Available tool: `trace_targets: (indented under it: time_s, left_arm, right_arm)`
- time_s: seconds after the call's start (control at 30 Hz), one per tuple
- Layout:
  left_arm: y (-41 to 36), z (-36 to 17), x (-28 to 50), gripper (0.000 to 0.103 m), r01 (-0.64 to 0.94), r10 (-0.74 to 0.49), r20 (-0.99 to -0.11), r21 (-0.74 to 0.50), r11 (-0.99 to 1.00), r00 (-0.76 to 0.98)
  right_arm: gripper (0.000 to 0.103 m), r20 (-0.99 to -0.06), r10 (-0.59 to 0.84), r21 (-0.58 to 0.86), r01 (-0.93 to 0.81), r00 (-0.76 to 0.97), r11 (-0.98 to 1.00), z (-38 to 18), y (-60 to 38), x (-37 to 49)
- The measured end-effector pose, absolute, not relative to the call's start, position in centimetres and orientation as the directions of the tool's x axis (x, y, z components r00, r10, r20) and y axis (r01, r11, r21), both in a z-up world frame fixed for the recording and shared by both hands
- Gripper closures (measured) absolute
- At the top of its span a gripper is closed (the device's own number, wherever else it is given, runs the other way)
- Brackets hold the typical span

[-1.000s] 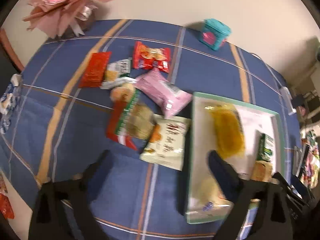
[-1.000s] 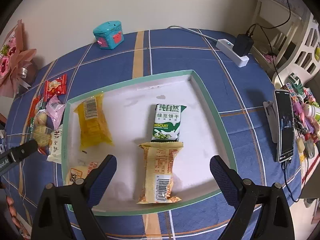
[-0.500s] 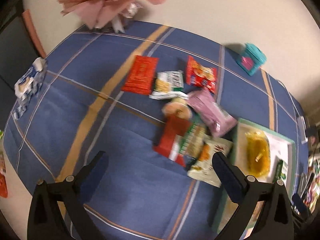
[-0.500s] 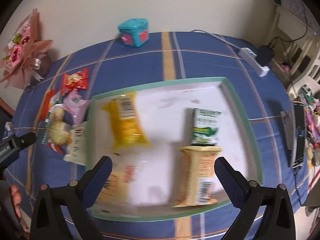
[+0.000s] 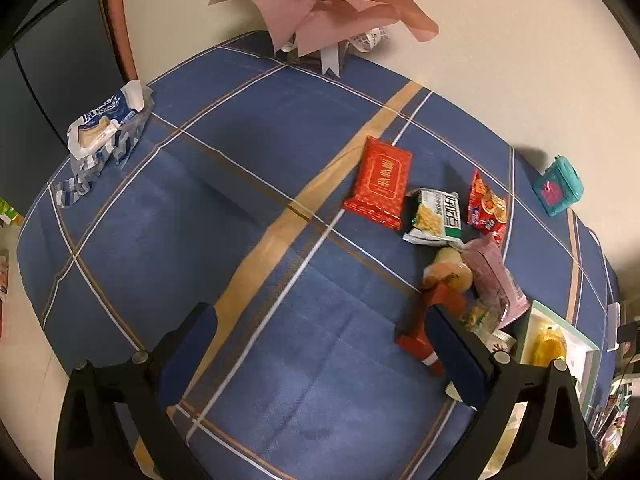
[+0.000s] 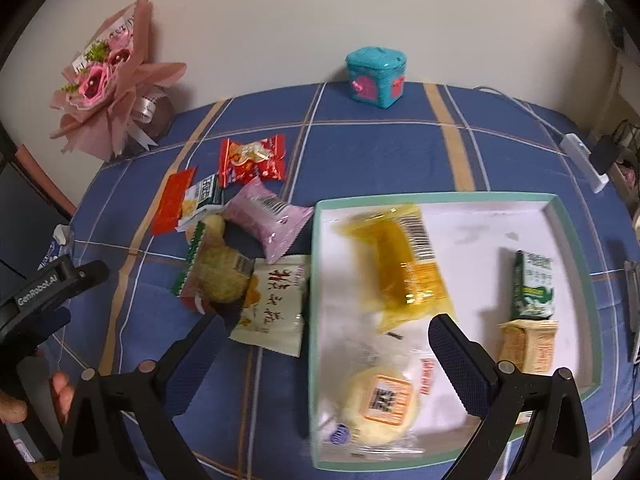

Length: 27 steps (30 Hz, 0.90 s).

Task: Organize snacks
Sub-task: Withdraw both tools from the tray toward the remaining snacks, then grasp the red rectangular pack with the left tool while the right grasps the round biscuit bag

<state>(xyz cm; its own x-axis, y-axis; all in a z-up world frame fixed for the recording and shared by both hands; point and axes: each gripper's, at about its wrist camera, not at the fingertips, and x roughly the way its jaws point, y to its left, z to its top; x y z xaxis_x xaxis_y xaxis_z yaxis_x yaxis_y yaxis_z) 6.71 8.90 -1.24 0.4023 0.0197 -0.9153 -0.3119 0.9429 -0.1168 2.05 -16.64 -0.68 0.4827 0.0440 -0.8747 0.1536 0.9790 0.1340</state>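
Note:
The white tray with a teal rim [image 6: 440, 198] holds a yellow packet [image 6: 404, 264], a round cake in clear wrap [image 6: 380, 404], a green biscuit pack [image 6: 534, 284] and a tan packet [image 6: 528, 344]. My right gripper [image 6: 326, 336] hangs open above the tray's left edge, holding nothing. Left of the tray lies a pile of loose snacks: a white packet [image 6: 276, 304], a pink packet [image 6: 268, 216], a red candy bag [image 6: 252, 158] and a flat red packet [image 5: 380, 182]. My left gripper [image 5: 320, 340] is open over bare cloth, left of the pile.
A blue plaid cloth [image 5: 240, 184] covers the table. A pink bouquet [image 6: 112, 80] and a teal box [image 6: 376, 78] stand by the wall. A crumpled blue-white wrapper [image 5: 104, 128] lies far left. A power strip [image 6: 584, 160] lies on the right.
My left gripper has swung left, off the tray and onto the open cloth. My right gripper has shifted left from the tray's middle to its left edge.

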Motion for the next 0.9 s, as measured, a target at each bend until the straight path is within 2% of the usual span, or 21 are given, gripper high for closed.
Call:
trace_targets:
  time_s: [0.2, 0.4, 0.67, 0.9]
  left_arm:
    - [8.5, -2.2, 7.4, 0.000, -0.287, -0.012, -0.925, -0.129, 0.949, 0.379]
    - [6.6, -3.7, 8.6, 0.000, -0.223, -0.038, -0.941, -0.119, 0.968, 0.336]
    - [4.1, -5.5, 10.5, 0.000, -0.147, -0.110, -0.944, -0.162, 0.976, 0.313]
    - [3.1, -6.9, 11.8, 0.000, -0.115, -0.167, -0.943, -0.207, 0.971, 0.287]
  right_arm:
    - [0.000, -0.885, 0.082, 0.169, 0.153, 0.459, 0.974, -1.6, -15.5, 3.6]
    - [0.000, -0.891, 0.061, 0.120, 0.105, 0.449, 0.987, -2.5, -13.8, 5.0]
    - [0.000, -0.898, 0.040, 0.090, 0.096, 0.438, 0.991, -3.6, -13.3, 6.4]
    - [0.001, -0.899, 0.063, 0.121, 0.109, 0.433, 0.987, -4.5, -13.5, 7.1]
